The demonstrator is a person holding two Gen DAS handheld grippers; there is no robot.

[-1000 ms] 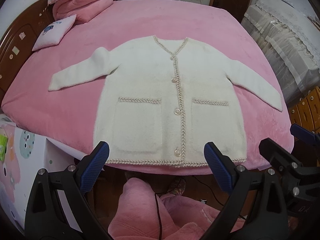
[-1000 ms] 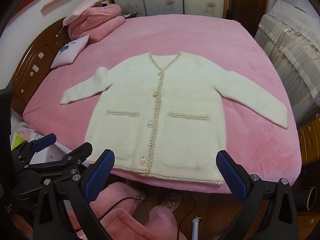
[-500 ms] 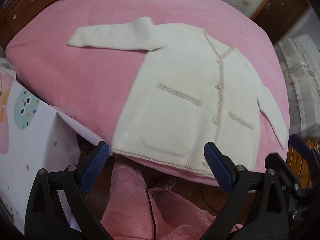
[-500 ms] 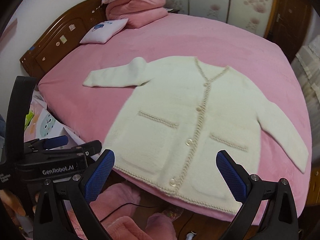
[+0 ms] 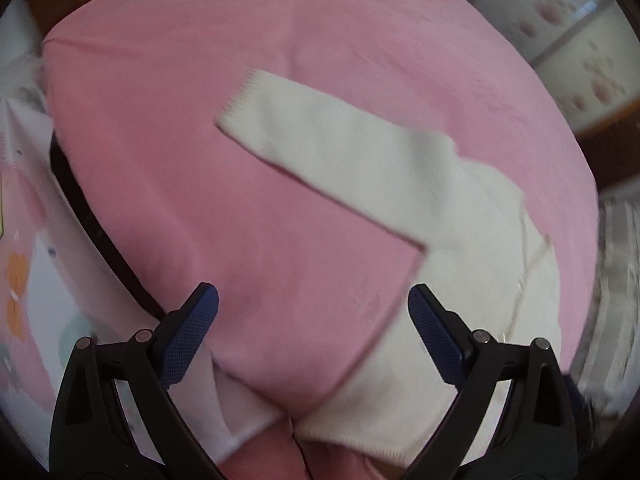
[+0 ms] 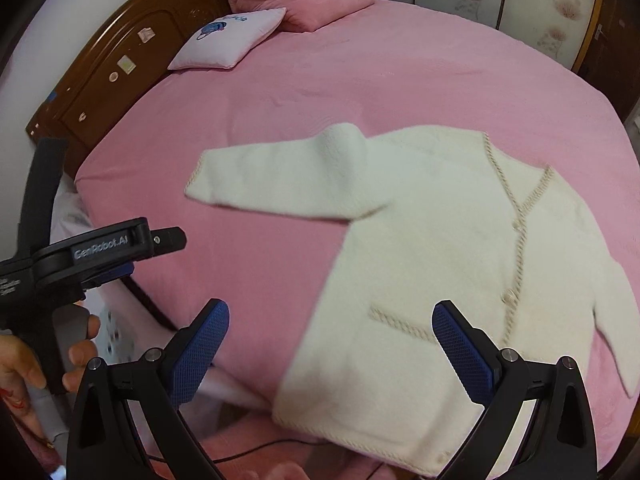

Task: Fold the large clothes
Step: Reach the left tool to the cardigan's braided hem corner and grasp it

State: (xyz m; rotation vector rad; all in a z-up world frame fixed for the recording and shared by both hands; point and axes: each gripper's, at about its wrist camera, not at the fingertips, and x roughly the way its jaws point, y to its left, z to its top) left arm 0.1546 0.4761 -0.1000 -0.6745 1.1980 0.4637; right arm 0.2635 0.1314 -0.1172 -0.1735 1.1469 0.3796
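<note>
Across the pink bedspread point(image 6: 400, 80) a cream cardigan point(image 6: 460, 260) lies flat, front up, its hem reaching the bed edge at 6 o'clock and one sleeve point(image 6: 272, 180) stretched toward 9 o'clock. Bare pink surface lies open from that cuff to the wooden headboard point(image 6: 120, 76), with a small pillow point(image 6: 228, 40) at 11 o'clock. Both the left gripper point(image 5: 312, 328) and the right gripper point(image 6: 330, 340) hover with jaws apart, holding nothing, above the near edge.

Your cream cardigan point(image 6: 440, 248) lies flat, front up, buttoned — sleeve point(image 5: 332, 148) extended sideways on the pink bedspread point(image 6: 360, 92), hem at the bed's near edge.
</note>
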